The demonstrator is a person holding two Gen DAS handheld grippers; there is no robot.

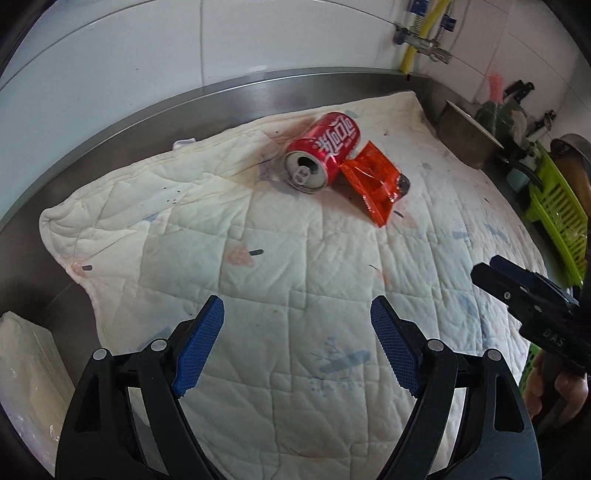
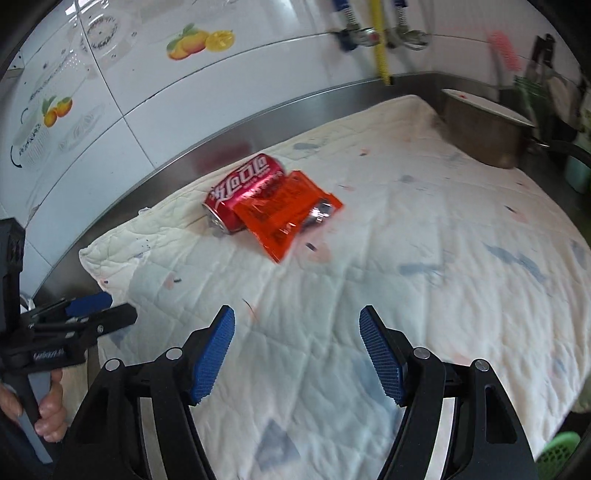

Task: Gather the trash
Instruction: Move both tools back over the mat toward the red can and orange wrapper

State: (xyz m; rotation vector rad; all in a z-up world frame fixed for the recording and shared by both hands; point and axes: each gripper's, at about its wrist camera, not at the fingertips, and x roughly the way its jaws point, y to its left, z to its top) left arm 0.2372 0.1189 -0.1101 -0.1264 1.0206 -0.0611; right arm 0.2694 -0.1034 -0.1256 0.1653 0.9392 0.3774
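White tiled wall (image 1: 110,74) behind, steel counter (image 1: 229,99) below it, quilted pad (image 1: 295,258) spread over most of the counter. On the pad, toward its far edge: red Coca-Cola can (image 1: 323,151) on its side, opened top facing the left wrist camera; orange-red snack wrapper (image 1: 375,181) crumpled, touching the can's flank at 4 o'clock from it. Seen from the right wrist view, wrapper (image 2: 286,216) draped partly in front of the can (image 2: 242,190). Left gripper (image 1: 297,345) low in its own view, blue-padded fingers (image 1: 201,350) spread wide, nothing between them; can and wrapper well ahead at 12 to 1 o'clock, apart from the pads. Right gripper (image 2: 297,354) likewise spread and holding nothing, hovering over the pad; can and wrapper ahead at 11 to 12 o'clock, well apart. Right gripper also at 3 o'clock in the left wrist view, jaw gap not readable from that side. Steel pot (image 1: 469,136) with lid at the pad's far right corner, green dish rack (image 1: 554,221) beyond at 3 o'clock, taps (image 2: 376,35) on the wall at 12 o'clock.
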